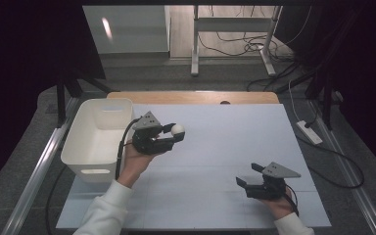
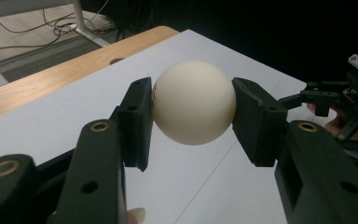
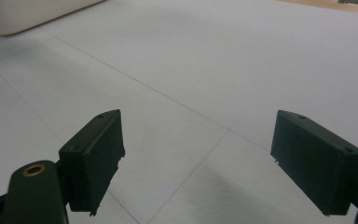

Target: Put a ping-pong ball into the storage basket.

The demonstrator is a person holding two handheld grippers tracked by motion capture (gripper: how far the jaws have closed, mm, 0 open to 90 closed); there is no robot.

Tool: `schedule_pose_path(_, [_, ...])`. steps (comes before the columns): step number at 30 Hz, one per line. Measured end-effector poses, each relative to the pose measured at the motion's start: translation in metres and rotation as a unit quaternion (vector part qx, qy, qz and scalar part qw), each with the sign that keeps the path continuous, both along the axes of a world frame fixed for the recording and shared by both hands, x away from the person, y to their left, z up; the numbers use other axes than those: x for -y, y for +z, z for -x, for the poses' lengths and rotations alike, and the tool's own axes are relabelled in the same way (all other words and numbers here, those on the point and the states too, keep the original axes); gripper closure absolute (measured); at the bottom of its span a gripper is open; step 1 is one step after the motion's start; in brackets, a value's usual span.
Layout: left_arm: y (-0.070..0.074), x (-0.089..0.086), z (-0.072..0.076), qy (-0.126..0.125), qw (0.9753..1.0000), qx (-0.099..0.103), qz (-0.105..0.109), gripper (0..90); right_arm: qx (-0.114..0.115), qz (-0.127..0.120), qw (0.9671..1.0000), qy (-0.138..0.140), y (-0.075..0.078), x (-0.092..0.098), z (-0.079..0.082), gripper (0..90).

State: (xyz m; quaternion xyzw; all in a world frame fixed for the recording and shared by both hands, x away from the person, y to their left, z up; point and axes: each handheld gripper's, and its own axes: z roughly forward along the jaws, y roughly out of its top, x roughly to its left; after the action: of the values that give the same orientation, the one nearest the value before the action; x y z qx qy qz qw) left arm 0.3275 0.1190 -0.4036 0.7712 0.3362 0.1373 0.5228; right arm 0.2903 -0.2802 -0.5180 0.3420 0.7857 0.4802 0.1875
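The left gripper [image 1: 172, 132] clamps a white ball [image 1: 177, 129] between its two black jaws, held above the white table [image 1: 215, 147] just right of a white bin [image 1: 98, 139] (the ball sits snug, touching both jaws). The right gripper [image 1: 248, 175] rests low near the table's front right, well apart, its jaws spread wide with nothing between them.

A white board [image 1: 235, 147] covers a wooden table [image 1: 196, 97]. Beyond it lies grey floor [image 1: 176, 76], then pale wood flooring with tangled cables [image 1: 235, 46] around a metal desk frame [image 1: 194, 44]. Dark curtains [image 1: 29, 58] flank both sides.
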Motion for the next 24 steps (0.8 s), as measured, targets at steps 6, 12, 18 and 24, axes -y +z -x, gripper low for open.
schedule_pose_path(6, [0.005, -0.007, 0.002, 0.010, 0.9999, 0.005, 0.002, 51.0, 0.000, 0.000, 1.0000, 0.000, 0.000, 0.000, 0.000, 17.0])
schedule_pose_path(12, [0.008, -0.015, 0.004, 0.024, 0.9997, 0.009, 0.003, 51.0, 0.000, 0.001, 1.0000, 0.000, 0.000, 0.000, 0.000, 16.9])
schedule_pose_path(18, [0.011, -0.023, 0.004, 0.034, 0.9993, 0.012, 0.006, 51.0, 0.000, 0.002, 1.0000, 0.000, 0.000, 0.000, 0.000, 16.9])
schedule_pose_path(24, [0.014, -0.030, 0.006, 0.041, 0.9990, 0.015, 0.013, 51.0, 0.001, 0.002, 1.0000, -0.001, 0.000, 0.000, 0.000, 17.0])
